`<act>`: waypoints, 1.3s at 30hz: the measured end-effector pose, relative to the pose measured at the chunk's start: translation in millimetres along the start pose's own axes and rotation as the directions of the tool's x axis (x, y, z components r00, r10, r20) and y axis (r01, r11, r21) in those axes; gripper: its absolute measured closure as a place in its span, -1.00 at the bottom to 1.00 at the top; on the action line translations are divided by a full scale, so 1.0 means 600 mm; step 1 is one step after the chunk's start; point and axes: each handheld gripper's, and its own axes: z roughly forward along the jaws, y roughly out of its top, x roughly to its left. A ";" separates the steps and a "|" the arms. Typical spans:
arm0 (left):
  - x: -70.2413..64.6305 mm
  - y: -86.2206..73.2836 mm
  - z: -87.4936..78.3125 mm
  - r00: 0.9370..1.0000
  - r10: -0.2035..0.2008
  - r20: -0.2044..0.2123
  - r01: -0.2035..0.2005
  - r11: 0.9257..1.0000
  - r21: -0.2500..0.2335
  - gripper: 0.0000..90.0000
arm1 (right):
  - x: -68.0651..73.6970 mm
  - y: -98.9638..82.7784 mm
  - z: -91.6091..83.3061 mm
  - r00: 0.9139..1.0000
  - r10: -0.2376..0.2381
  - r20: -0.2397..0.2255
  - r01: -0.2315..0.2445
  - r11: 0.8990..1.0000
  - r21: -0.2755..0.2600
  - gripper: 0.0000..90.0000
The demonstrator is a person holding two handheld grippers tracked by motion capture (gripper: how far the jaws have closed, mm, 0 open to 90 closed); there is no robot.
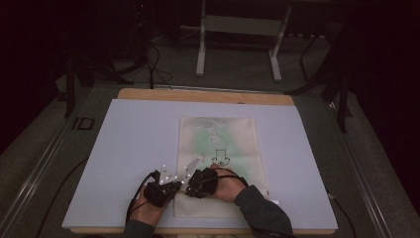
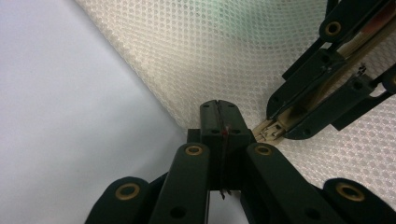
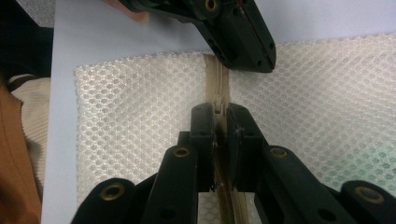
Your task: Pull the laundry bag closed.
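A white mesh bag [image 1: 218, 139] with a green item inside lies flat on the pale mat [image 1: 133, 134]. Both grippers meet at its near left corner. My left gripper [image 2: 218, 112] is shut on the bag's edge at the end of the beige zipper [image 3: 217, 79]; it also shows as the left gripper [image 1: 174, 187] and the left gripper [image 3: 245, 56]. A short way along the same zipper, my right gripper [image 3: 219, 109] is shut on the zipper pull [image 3: 218, 102]. From the other side it appears as the right gripper [image 2: 280, 127] holding the pull [image 2: 270, 133], and as the right gripper [image 1: 192, 185].
The mat covers a wooden table [image 1: 198, 95]. Behind the table stand a metal frame [image 1: 237, 29] and loose cables [image 1: 153, 64] on the floor. A dark sleeve [image 1: 262, 213] comes in at the bottom right. Orange and cream cloth [image 3: 18, 140] is at the left edge.
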 end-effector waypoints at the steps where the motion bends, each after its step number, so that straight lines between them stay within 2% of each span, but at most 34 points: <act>1: 0.001 -0.002 -0.001 1.000 0.003 0.008 -0.003 1.000 -0.012 0.99 | 0.000 0.001 0.000 1.000 -0.005 0.000 0.005 1.000 0.004 0.83; 3: 0.005 -0.003 -0.002 1.000 -0.005 0.024 0.005 1.000 -0.017 0.98 | 0.001 0.002 0.002 1.000 -0.013 0.006 0.013 1.000 0.005 0.83; 4: 0.013 -0.005 -0.005 0.997 -0.048 0.059 0.050 0.998 -0.029 0.98 | 0.001 0.001 0.002 1.000 -0.013 0.005 0.013 1.000 0.004 0.83; 5: 0.015 -0.006 -0.007 0.995 -0.069 0.069 0.071 0.997 -0.037 0.98 | 0.000 0.001 0.002 1.000 -0.012 0.004 0.012 1.000 0.003 0.83; 6: 0.015 -0.006 -0.007 0.995 -0.069 0.069 0.071 0.997 -0.037 0.98 | 0.000 0.001 0.002 1.000 -0.012 0.004 0.012 1.000 0.003 0.83; 7: 0.016 -0.007 -0.012 0.993 -0.076 0.090 0.081 0.995 -0.050 0.98 | 0.000 0.000 0.002 1.000 -0.011 0.003 0.011 1.000 -0.002 0.83; 9: 0.015 -0.008 -0.014 0.992 -0.074 0.106 0.081 0.995 -0.058 0.98 | 0.000 -0.001 0.002 1.000 -0.006 0.001 0.006 1.000 -0.006 0.83; 16: 0.009 -0.007 -0.007 0.991 -0.057 0.124 0.062 0.997 -0.037 0.96 | 0.001 -0.003 0.003 1.000 -0.007 0.007 0.007 1.000 -0.015 0.83; 18: 0.012 -0.009 -0.003 0.987 -0.085 0.134 0.088 0.996 -0.017 0.97 | 0.000 -0.002 0.004 1.000 -0.007 0.000 0.007 1.000 -0.019 0.82; 20: 0.012 -0.009 -0.003 0.987 -0.086 0.134 0.089 0.996 -0.015 0.98 | -0.001 -0.002 0.004 1.000 -0.009 0.000 0.009 1.000 -0.017 0.82; 25: 0.001 -0.006 -0.002 0.995 -0.051 0.090 0.052 0.999 -0.006 0.98 | 0.002 0.002 0.004 1.000 -0.022 0.009 0.022 1.000 0.001 0.82; 32: 0.001 -0.007 -0.002 0.995 -0.043 0.089 0.044 0.999 -0.008 0.98 | 0.005 0.010 0.004 0.999 -0.042 0.019 0.041 0.999 0.035 0.83; 39: 0.000 -0.007 -0.001 0.996 -0.038 0.085 0.039 0.999 -0.009 0.99 | 0.006 0.010 0.002 0.999 -0.046 0.019 0.045 0.998 0.047 0.83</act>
